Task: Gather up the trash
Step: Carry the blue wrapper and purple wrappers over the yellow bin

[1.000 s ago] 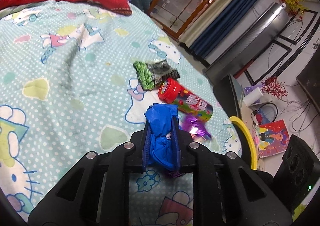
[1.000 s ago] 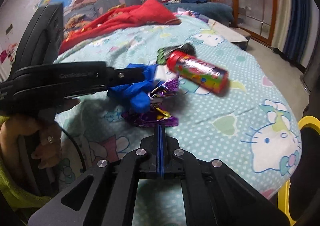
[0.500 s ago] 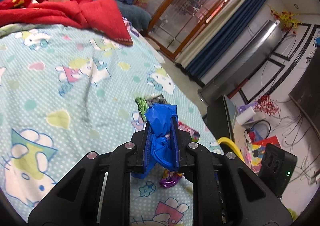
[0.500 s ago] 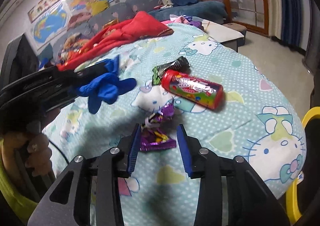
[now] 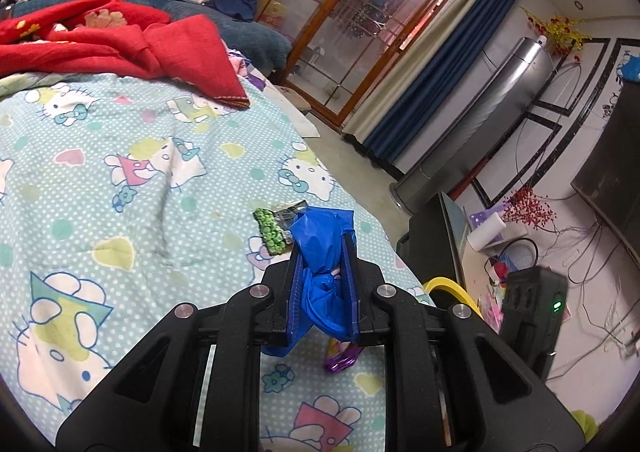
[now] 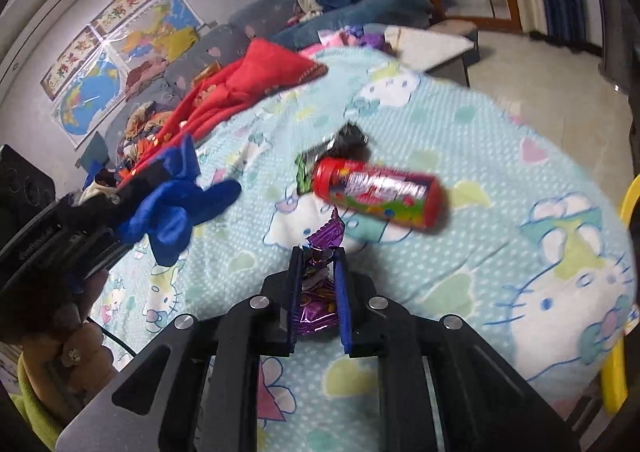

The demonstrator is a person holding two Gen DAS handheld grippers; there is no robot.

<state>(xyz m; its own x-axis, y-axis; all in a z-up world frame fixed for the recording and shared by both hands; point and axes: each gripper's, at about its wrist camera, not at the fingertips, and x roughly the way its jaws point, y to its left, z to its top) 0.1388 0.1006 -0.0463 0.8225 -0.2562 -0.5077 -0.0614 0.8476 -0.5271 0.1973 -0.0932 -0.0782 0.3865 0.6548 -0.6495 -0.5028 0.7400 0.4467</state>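
Cartoon-cat bedsheet (image 5: 120, 179); left jaws clamp blue bag (image 5: 320, 252), right jaws closing around purple wrapper (image 6: 316, 292).

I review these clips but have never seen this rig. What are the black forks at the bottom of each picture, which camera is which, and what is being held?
There is no robot here: a person holds a two-finger gripper in each hand, and a fisheye camera on each looks forward along its fingers. The black forks are those grippers. In the left wrist view, the left gripper is shut on a blue plastic bag. In the right wrist view, the right gripper is closing with a purple wrapper between its fingers. On the cartoon-print bedspread lie a red candy tube and a green snack packet. A red blanket lies farther back.
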